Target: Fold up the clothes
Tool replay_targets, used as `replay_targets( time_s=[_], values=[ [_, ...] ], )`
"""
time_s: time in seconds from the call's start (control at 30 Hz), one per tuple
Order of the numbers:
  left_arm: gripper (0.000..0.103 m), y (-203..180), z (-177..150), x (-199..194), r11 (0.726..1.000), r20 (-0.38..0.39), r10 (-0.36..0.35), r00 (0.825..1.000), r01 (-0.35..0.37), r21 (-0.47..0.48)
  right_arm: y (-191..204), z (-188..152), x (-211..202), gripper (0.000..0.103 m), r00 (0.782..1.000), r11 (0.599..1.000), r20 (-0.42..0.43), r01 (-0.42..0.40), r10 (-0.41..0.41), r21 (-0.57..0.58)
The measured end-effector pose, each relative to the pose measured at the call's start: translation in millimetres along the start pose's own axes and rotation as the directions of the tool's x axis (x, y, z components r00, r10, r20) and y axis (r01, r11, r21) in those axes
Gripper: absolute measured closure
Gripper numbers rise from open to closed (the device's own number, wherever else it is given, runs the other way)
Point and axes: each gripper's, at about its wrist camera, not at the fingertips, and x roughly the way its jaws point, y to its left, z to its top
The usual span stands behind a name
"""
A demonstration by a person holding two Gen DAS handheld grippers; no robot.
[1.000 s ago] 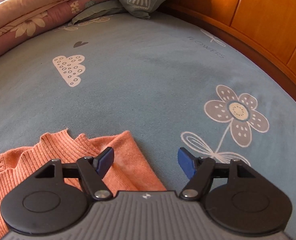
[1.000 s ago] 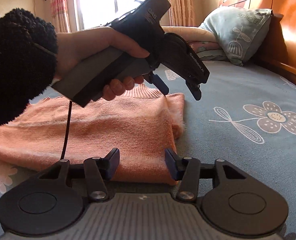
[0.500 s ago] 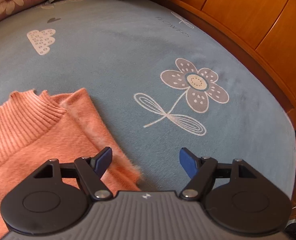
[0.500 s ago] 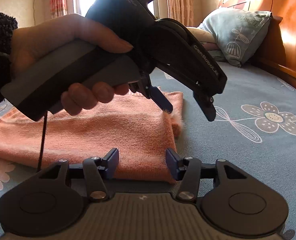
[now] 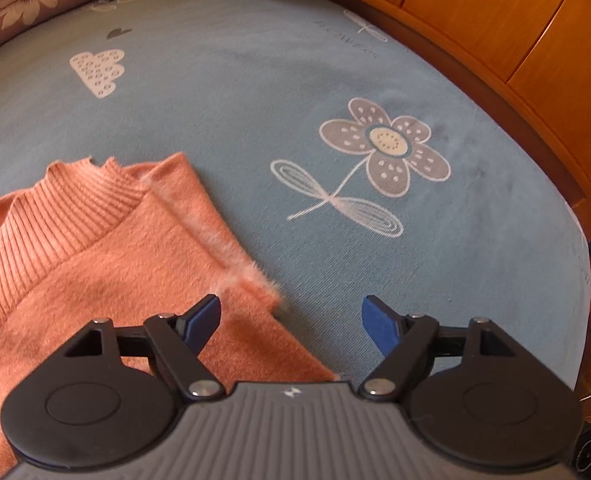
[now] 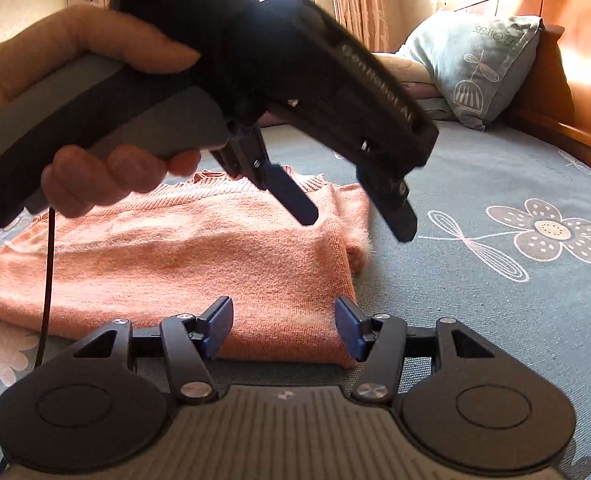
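My left gripper (image 6: 361,216) has swung nearer my right camera, jaws just widening, empty above the folded orange sweater (image 6: 199,264). My right gripper (image 6: 283,326) has just been spreading too, gripping nothing, at the sweater's near corner.

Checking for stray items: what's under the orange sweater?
The orange sweater lies folded on the blue floral bedsheet; only sheet shows around its edges. Anything beneath or between its layers is covered and cannot be seen.

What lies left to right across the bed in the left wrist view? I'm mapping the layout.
Orange sweater → flower print on the blue sheet → wooden bed frame.
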Motion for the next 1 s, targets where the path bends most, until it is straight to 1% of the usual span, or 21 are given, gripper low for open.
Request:
replay_targets(
  time_s=[0.07, 0.13, 0.17, 0.27, 0.3, 0.37, 0.43, 0.5, 0.57, 0.67, 0.73, 0.77, 0.83, 0.9, 1.0],
  values=[
    [0.018, 0.4, -1.0, 9.4, 1.000, 0.013, -0.020, 1.000, 0.020, -0.020, -0.3, -0.1, 0.0, 0.041, 1.000, 1.000, 0.000, -0.001, 0.001, 0.000],
    [0.017, -4.5, 1.2, 10.6, 0.999, 0.024, -0.008, 1.000, 0.009, -0.032, -1.1, -1.3, -0.3, 0.040, 1.000, 1.000, 0.001, -0.003, 0.003, -0.004],
    [0.017, -8.8, 3.1, 8.7, 1.000, 0.026, -0.001, 1.000, 0.002, -0.019, -0.4, -2.2, 0.1, 0.039, 1.000, 1.000, 0.003, -0.005, 0.005, -0.008],
    [0.017, -17.6, 9.5, -3.3, 0.999, 0.067, 0.006, 0.998, -0.009, 0.037, 0.5, -2.8, -0.8, 0.035, 1.000, 1.000, 0.005, -0.013, 0.013, -0.008],
    [0.017, -16.3, 12.1, -5.5, 1.000, 0.073, 0.002, 0.997, -0.004, 0.029, 0.3, -3.1, -1.1, 0.035, 1.000, 1.000, 0.005, -0.014, 0.014, -0.007],
    [0.017, -10.1, 15.1, -4.6, 1.000, 0.072, -0.004, 0.997, 0.005, -0.013, -0.5, -3.6, -1.4, 0.035, 1.000, 1.000, 0.005, -0.016, 0.016, -0.005],
    [0.017, -5.7, 13.4, 4.3, 0.999, 0.048, -0.004, 0.999, 0.006, -0.036, -1.2, -4.7, -2.0, 0.035, 1.000, 1.000, 0.005, -0.018, 0.018, -0.002],
    [0.017, -4.7, 7.5, 16.2, 0.999, 0.023, 0.033, 0.999, -0.033, -0.032, -2.1, -4.6, -2.2, 0.034, 1.000, 1.000, 0.003, -0.017, 0.017, -0.002],
    [0.016, -6.5, 4.7, 15.7, 0.999, 0.037, 0.042, 0.998, -0.041, -0.022, -2.7, -4.5, -2.2, 0.034, 1.000, 1.000, 0.001, -0.014, 0.014, -0.003],
    [0.016, -7.8, 3.7, -0.2, 0.999, 0.072, 0.007, 0.997, -0.005, -0.040, -1.0, -7.4, -6.2, 0.034, 1.000, 1.000, 0.000, 0.001, -0.001, -0.008],
    [0.016, -8.6, 0.8, -12.6, 0.999, 0.081, 0.004, 0.997, -0.001, -0.040, 0.1, -9.8, -9.5, 0.030, 1.000, 1.000, -0.004, 0.013, -0.013, -0.013],
    [0.016, -9.0, -1.7, -19.6, 0.999, 0.089, 0.020, 0.996, -0.017, -0.034, -1.3, -11.0, -9.9, 0.024, 1.000, 1.000, -0.014, 0.015, -0.015, -0.003],
    [0.015, -5.5, -7.9, -33.8, 0.999, 0.104, 0.046, 0.994, -0.043, -0.034, -4.3, -13.4, -10.7, 0.023, 0.999, 1.000, -0.035, 0.019, -0.018, 0.016],
    [0.015, 4.5, -15.8, -46.9, 0.996, 0.114, 0.054, 0.992, -0.046, -0.074, -11.6, -13.3, -13.6, 0.023, 0.999, 0.998, -0.041, 0.002, 0.000, 0.064],
    [0.015, 21.8, -34.8, -66.4, 0.985, 0.131, 0.075, 0.989, -0.053, -0.164, -15.2, -9.5, -26.0, 0.023, 1.000, 0.996, -0.014, -0.002, 0.003, 0.084]
  ],
)
